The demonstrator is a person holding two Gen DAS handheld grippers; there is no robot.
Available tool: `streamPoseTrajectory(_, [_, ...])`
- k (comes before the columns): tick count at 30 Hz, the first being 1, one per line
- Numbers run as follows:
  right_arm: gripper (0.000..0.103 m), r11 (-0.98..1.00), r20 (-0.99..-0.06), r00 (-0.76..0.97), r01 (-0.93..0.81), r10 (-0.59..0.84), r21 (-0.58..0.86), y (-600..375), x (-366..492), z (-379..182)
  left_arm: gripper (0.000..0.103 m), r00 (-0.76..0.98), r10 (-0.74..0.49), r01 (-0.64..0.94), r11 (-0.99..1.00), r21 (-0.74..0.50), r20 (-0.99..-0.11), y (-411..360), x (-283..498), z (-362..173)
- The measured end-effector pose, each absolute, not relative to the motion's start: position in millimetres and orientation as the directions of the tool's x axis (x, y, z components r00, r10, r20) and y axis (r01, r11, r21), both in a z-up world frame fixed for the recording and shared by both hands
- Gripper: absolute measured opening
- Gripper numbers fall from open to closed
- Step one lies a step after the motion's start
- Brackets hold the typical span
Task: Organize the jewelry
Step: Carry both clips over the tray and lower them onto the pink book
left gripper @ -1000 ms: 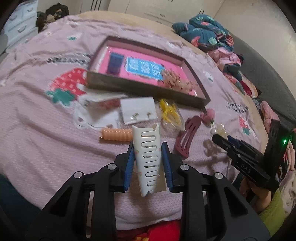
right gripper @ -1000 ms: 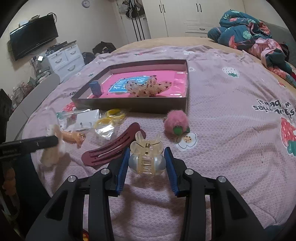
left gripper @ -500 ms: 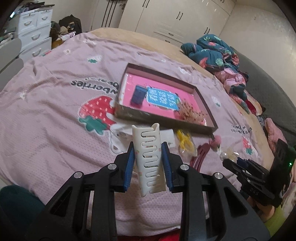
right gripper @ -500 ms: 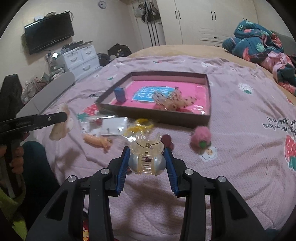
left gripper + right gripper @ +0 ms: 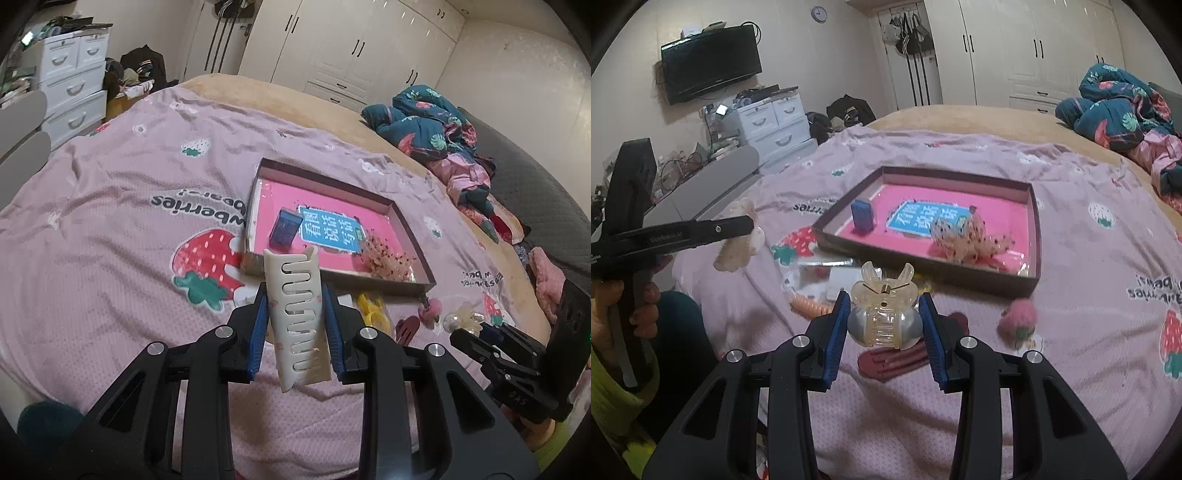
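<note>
1. The left gripper (image 5: pixel 297 328) has its blue-padded fingers (image 5: pixel 258 332) clenched on a cream comb-like hair clip (image 5: pixel 297 314), which stands nearly upright between them, held above the bed (image 5: pixel 110 221) in front of the near left corner of the box. From the right wrist view the same clip (image 5: pixel 738 236) shows at the far left, blurred, with a hand (image 5: pixel 628 306) gripping the handle below it.
2. On the pink strawberry-print bedspread, just near of the box, lies a loose scatter: clear plastic packets (image 5: pixel 816 273), an orange spiral hair tie (image 5: pixel 809 306), something yellow (image 5: pixel 373 310), a dark red flat clip (image 5: pixel 901 362) and a fluffy pink ball (image 5: pixel 1019 317) (the ball is blurred).
3. The shallow brown box (image 5: pixel 413 236) with a pink floor sits in the middle of the bed. Inside it, from left to right: a small blue box (image 5: pixel 282 230) standing up, a blue card with white characters (image 5: pixel 330 229), and a speckled pale scrunchie (image 5: pixel 388 258) at the near right.
4. The right gripper (image 5: pixel 884 325) holds a translucent yellowish claw clip (image 5: pixel 884 314) with rounded pearly sides, its fingers (image 5: pixel 932 343) grasping it from both sides, above the dark red flat clip. In the left wrist view this clip (image 5: pixel 461 321) shows at the tip of the right gripper (image 5: pixel 465 332), near the right edge.
5. At the far right lies a heap of dark floral bedding (image 5: pixel 1119 107).
</note>
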State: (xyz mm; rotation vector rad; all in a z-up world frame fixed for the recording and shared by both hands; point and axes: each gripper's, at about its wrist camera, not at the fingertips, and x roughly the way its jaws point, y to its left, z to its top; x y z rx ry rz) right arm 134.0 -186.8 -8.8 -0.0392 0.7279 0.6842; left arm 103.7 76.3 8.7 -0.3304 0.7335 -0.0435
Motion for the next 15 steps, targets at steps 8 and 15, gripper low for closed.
streamPoseTrajectory(8, [0.037, 0.795, -0.589, 0.583, -0.579, 0.56, 0.181, -190.8, 147.8, 14.8, 0.021, 0.768, -0.148, -0.054, 0.955, -0.293, -0.623, 74.9, 121.2, 26.7])
streamPoseTrajectory(15, [0.037, 0.81, -0.552, 0.63, -0.564, 0.547, 0.159, -198.1, 161.8, 36.8, 0.021, 0.779, -0.188, -0.019, 0.946, -0.323, -0.598, 70.7, 146.0, 46.7])
